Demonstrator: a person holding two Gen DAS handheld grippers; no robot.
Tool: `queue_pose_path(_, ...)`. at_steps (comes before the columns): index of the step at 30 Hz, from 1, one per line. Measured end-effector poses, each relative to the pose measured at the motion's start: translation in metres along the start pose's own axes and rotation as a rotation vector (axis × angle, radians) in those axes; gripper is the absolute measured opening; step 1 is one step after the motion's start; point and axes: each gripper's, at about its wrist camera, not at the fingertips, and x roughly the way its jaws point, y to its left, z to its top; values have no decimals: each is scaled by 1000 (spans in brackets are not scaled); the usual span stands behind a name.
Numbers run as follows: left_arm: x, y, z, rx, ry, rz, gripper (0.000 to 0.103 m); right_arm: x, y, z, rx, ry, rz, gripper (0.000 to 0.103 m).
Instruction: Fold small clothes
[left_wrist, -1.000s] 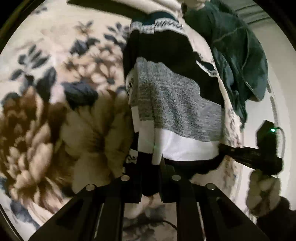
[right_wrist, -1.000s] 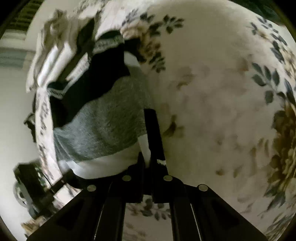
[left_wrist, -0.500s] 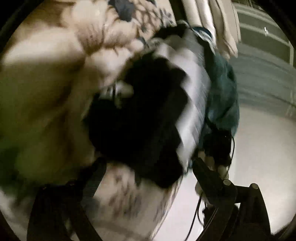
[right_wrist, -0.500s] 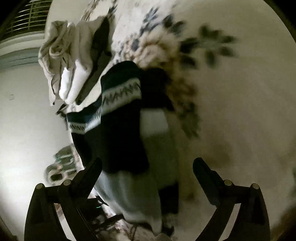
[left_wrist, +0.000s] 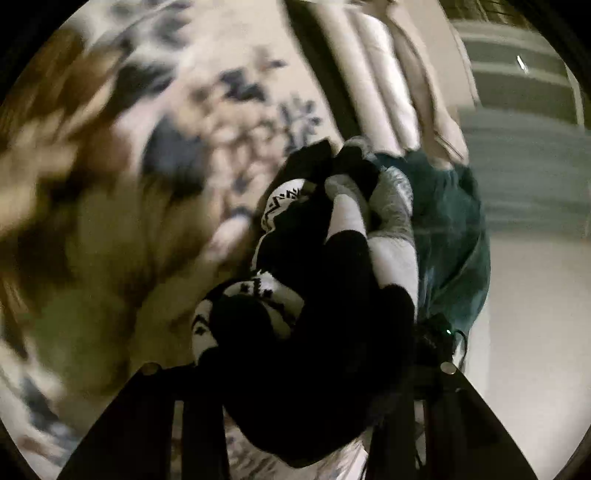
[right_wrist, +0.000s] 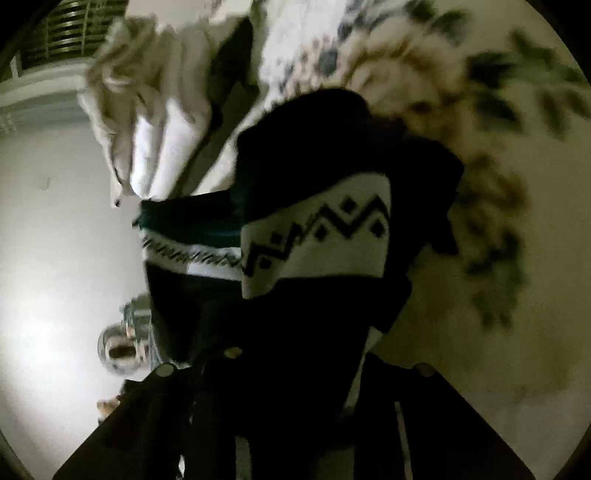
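A small knit sweater (left_wrist: 317, 295), black with white patterned bands and grey parts, lies bunched on a floral bedspread (left_wrist: 110, 184). In the left wrist view its black fabric fills the space between the spread fingers of my left gripper (left_wrist: 299, 417). In the right wrist view the sweater (right_wrist: 314, 251) shows a white zigzag band and covers the space between the fingers of my right gripper (right_wrist: 295, 398). The fabric hides the fingertips in both views, so I cannot tell whether either gripper grips it.
A dark teal garment (left_wrist: 454, 236) lies just right of the sweater. Folded white clothes (right_wrist: 147, 122) are stacked at the bed's far edge. The floral bedspread (right_wrist: 498, 147) spreads to the right. Pale floor (right_wrist: 55, 240) lies beyond the bed's edge.
The sweater was held flat by both shut grippers a second ago. Both then opened and swung. Now the sweater is bunched up and both grippers are pushed in close to it.
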Motion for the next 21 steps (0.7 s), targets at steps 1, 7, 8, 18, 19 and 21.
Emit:
queue_pose_path(1,-3,-6,8,34,28,-1,35,-10,2,-15,10,-23,-8,18)
queue_pose_path(7,9,-25,30,182,381,43,38,-68,7,-166,159,-147,-31,18)
queue_pose_path(8,14,-21,25,190,443,86,40,-70,5,-184,165,-151,-48,20)
queue_pose_path(18,-80,-10,-43,367,205,449,90,-105,-49,-233,234,-58,-253,74)
queue_pose_path(19,-92,-2,-51,364,163,513,90,-114,-49,-231,230,-77,-282,77)
queue_pose_path(21,-100,25,-65,328,133,611,90,-132,-44,-220,203,-112,-319,80)
